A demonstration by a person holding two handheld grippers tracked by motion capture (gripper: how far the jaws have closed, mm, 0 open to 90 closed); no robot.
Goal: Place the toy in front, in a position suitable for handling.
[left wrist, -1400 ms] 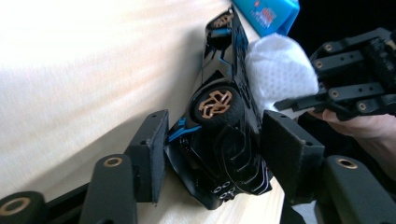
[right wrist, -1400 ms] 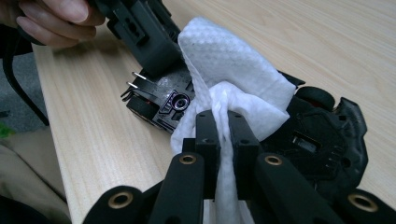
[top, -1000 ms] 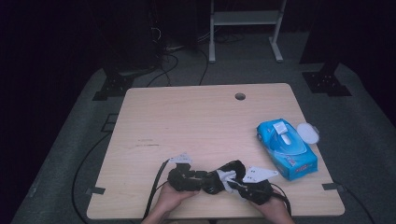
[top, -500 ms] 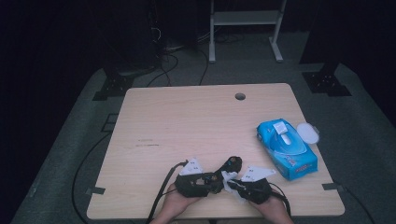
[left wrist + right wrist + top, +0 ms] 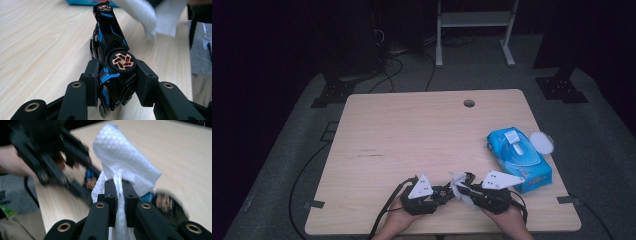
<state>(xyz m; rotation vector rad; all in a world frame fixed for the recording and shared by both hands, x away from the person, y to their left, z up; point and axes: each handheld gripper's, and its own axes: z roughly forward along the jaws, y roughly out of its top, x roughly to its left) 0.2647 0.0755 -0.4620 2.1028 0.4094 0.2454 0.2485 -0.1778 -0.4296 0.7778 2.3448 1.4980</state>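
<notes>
My left gripper has just been closing, and its jaws now clamp the small black toy car with blue stripes and copper-coloured wheels across its rear, the car tipped on its side just above the pale wooden tabletop. My right gripper is pinched tight on a crumpled white paper wipe, held beside the car's nose. The car looks light, rigid and glossy (slippery plastic, I'd guess), so gripping across the body near a wheel suits it; the wipe is soft and tears easily. The blue wipe packet lies well right.
</notes>
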